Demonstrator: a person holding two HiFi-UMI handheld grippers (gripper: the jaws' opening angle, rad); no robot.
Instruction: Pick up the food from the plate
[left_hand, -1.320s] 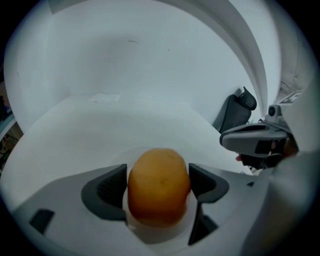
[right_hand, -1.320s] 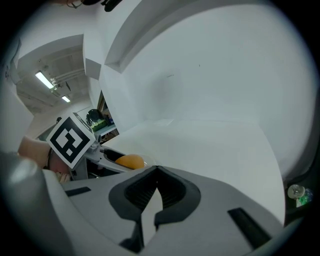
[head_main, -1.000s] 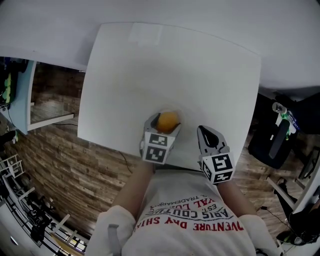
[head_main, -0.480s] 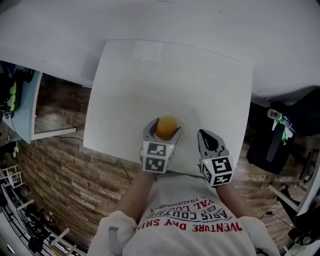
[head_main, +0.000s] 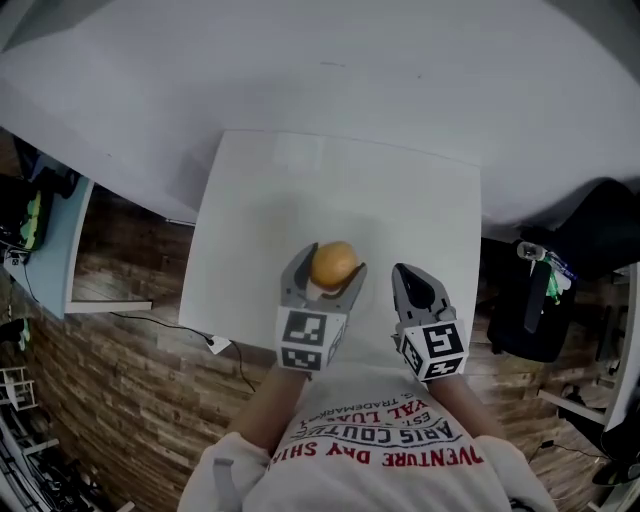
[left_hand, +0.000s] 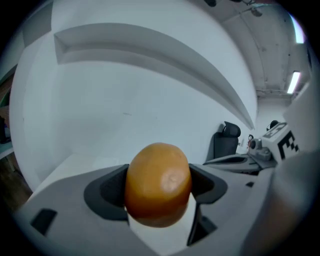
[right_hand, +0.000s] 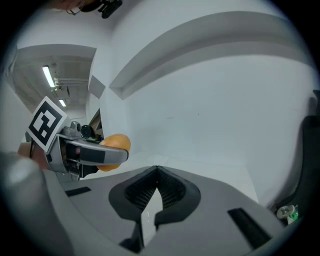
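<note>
My left claw (head_main: 329, 266) clamps an orange-brown rounded food piece (left_hand: 158, 183), and the claw hides the piece's sides. My right claw (right_hand: 156, 172) is closed on nothing, over the white desk (head_main: 400, 200).

Below me, a white table (head_main: 330, 190) stands against a white wall (head_main: 300, 70) on a wood-plank floor (head_main: 120, 390); a black office chair (left_hand: 225, 142) sits off to my right, a fluorescent tube (left_hand: 292, 82) lit overhead.
</note>
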